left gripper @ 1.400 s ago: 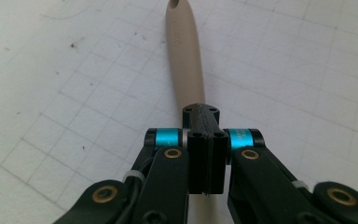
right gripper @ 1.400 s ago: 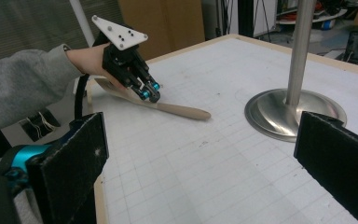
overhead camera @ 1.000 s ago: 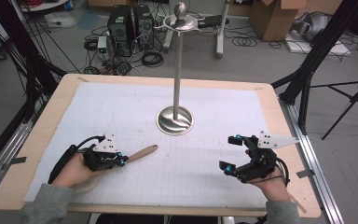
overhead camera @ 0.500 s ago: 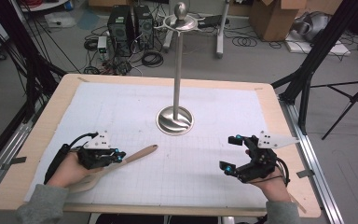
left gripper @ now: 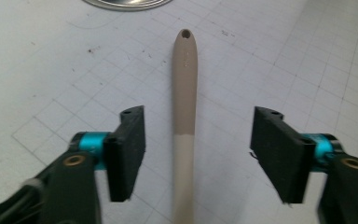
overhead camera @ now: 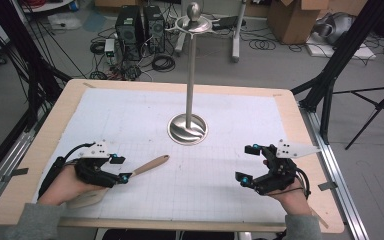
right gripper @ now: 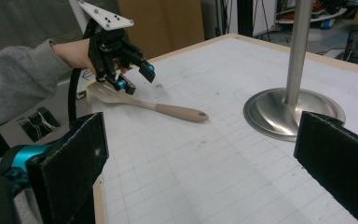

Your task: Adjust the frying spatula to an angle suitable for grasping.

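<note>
Lying flat on the white gridded mat of the worktop (overhead camera: 300,150), the tan spatula (overhead camera: 147,165) sits near the front left corner, handle end with its hole aimed toward the middle, blade end toward the front edge under the left hand. Left hand-held gripper (overhead camera: 121,169) straddles the handle: in the left gripper view the handle (left gripper: 184,116) runs up between the two pads (left gripper: 130,144), clear gaps both sides, nothing pressing it; jaws have just been opening. Right hand-held gripper (overhead camera: 247,165) hovers near the front right corner, well apart from the spatula, jaws spread wide, nothing between. Steel stand (overhead camera: 188,129), round base, tall pole, stands upright at mid worktop, beyond both grippers.
</note>
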A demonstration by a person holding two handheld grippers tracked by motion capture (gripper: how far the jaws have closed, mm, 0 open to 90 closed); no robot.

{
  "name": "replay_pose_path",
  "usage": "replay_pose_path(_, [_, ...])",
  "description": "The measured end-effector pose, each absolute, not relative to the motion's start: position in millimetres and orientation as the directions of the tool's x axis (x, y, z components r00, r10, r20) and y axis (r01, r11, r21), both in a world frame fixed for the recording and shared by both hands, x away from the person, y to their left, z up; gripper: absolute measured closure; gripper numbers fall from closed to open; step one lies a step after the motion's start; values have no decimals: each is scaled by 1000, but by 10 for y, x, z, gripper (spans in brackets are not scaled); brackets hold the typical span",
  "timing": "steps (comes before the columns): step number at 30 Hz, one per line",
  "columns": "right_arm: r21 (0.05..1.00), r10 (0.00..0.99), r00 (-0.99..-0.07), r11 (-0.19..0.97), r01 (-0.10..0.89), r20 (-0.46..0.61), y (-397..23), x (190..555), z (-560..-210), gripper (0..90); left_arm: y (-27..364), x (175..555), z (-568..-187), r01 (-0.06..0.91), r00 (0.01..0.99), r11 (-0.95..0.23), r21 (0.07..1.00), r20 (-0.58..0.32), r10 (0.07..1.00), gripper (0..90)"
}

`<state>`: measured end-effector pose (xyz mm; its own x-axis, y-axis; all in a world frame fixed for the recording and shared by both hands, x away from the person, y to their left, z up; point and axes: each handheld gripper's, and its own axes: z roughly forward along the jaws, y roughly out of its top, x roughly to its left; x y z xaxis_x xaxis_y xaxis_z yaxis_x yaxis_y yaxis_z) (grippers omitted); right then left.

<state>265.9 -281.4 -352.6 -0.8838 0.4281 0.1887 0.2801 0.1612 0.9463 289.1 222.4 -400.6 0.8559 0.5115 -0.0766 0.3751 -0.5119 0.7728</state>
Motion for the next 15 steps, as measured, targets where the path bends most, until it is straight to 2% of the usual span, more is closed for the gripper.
replay_pose_path(6, [945, 426, -884, 161, 285, 194, -2815, 2652, -3524, 18, 2232, 2884, -4030, 421, 847, -557, 716, -90, 524, 205])
replay_pose_path(12, [944, 426, -884, 163, 287, 195, -2809, 2661, -3532, 18, 2262, 2876, -4005, 392, 864, -563, 728, -81, 497, 195])
replay_pose_path(15, [944, 425, -884, 164, 287, 195, -2812, 2662, -3536, 18, 2283, 2867, -4000, 384, 866, -564, 731, -74, 494, 220])
